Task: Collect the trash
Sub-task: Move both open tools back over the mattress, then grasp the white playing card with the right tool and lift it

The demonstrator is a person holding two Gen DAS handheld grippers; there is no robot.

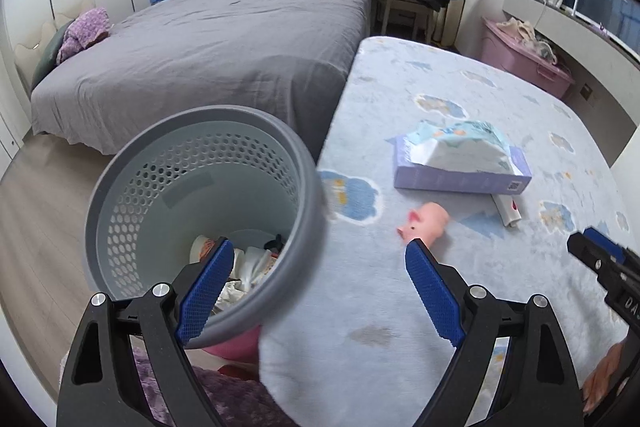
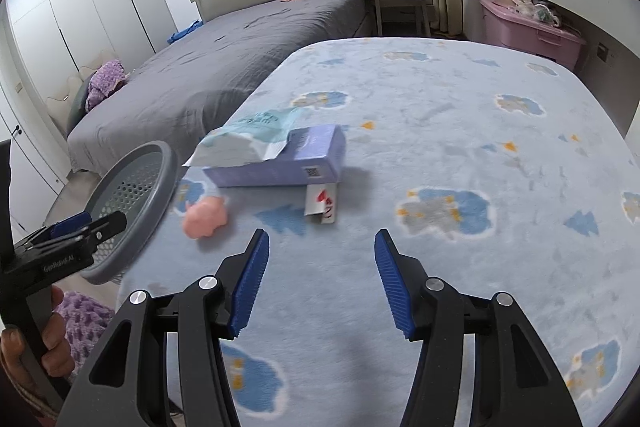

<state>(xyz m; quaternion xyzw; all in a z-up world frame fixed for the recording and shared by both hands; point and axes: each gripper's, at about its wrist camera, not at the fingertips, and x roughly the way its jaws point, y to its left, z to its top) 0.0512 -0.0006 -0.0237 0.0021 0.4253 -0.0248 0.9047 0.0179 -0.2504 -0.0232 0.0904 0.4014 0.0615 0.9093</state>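
My left tongs apart, empty, beside bin rim | my right tongs apart, empty | bin tilted at counter edge, likely to catch wrapper lying near it, against tissue box

The right gripper, fingers spread wide and empty, hangs over a cloud-patterned desk bearing a purple tissue box, a pink pig toy and a small white packet (partly tucked under the box), a grey perforated bin at left.
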